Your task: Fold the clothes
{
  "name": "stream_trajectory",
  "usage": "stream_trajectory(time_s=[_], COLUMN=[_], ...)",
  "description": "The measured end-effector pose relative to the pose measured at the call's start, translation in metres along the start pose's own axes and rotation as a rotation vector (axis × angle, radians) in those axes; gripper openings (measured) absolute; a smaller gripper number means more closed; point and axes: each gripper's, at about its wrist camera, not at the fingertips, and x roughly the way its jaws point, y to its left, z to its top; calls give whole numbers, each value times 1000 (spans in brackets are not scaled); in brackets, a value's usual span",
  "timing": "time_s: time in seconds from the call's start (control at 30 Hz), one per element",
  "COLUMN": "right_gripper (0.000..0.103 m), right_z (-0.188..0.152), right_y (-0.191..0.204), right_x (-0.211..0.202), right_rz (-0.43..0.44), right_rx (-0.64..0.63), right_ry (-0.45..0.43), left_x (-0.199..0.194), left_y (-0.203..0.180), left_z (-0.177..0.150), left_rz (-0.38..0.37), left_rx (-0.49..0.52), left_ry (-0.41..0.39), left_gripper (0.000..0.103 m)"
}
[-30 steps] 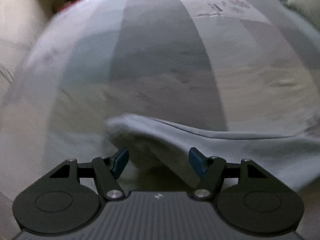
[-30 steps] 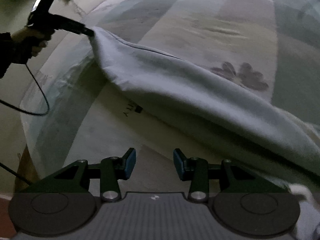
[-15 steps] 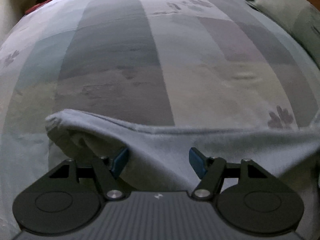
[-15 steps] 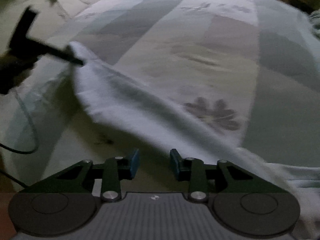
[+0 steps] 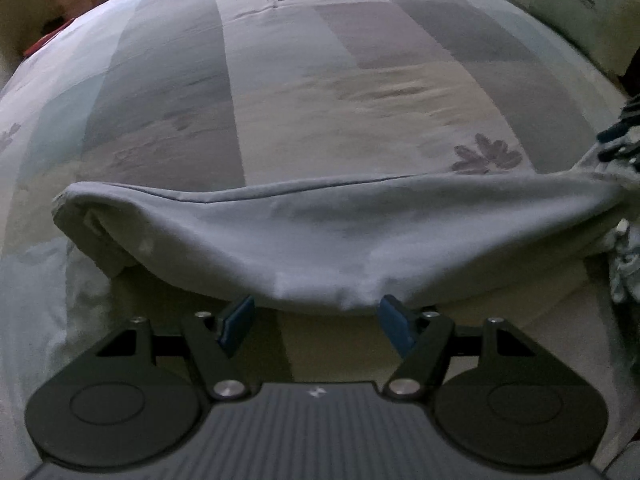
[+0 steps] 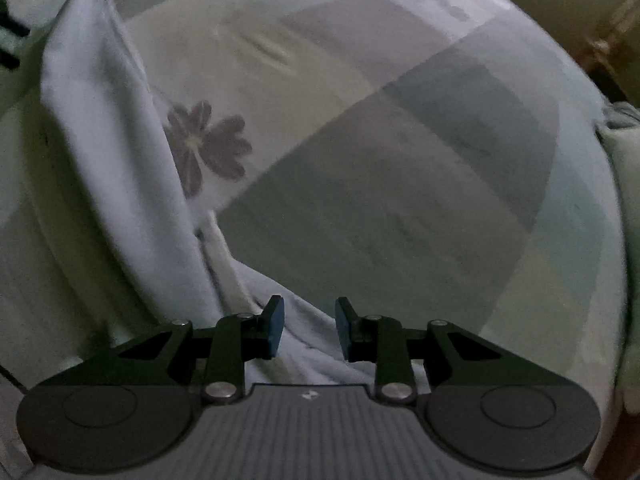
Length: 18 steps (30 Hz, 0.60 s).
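The garment (image 5: pixel 320 232), a pale grey-blue cloth, hangs stretched in a band above the bed (image 5: pixel 280 80); in the left wrist view it runs from a rolled, open end at the left to a bunched end at the right edge, where a dark-and-white patterned fabric (image 5: pixel 624 136) shows, too blurred to tell what it is; its lower edge sags down to the left hand-held gripper (image 5: pixel 316 322), whose jaws stand spread wide, the blue pads (image 5: pixel 394 320) just at the cloth's hem; the pads do not clearly press on it, and whether they touch it I cannot tell.

The right wrist view shows the same garment (image 6: pixel 112 152) from its other end, rising as a tall strip at the left toward the upper corner, with folds trailing down between the fingers of the right hand-held gripper (image 6: pixel 309 328); its jaws have just been closing and now stand part-way in, cloth lying between them, a gap visible on each side of the pads (image 6: pixel 274 328); only this view shows that.

The bedcover's purple flower print (image 5: pixel 486 154) appears in both views, just beyond the cloth; a pillow (image 5: pixel 580 4) at the far right shows in the left view alone.
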Motion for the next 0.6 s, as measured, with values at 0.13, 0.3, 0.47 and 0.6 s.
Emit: stream_trajectory(time_s=[0.13,0.3,0.47,0.6], right_gripper=[33,33,36,44], right_z=[3,0,-6,-7], right_y=[-11,-9,-5,-5], right_x=[9,29,46,52], right_rz=[101,227,289,316], right_rx=[-33,-138,-229,-267], right_ry=[-42,-34,-33,-65], left_x=[-2,6,12,18], left_y=[-25,-56,-79,-91], left_z=[5,15,22,27], left_rz=[6,0,-5,-6], left_rx=[-32,-30,-12,-15], left_ry=[-4,16,23,35], left_gripper=[72,72,72,72])
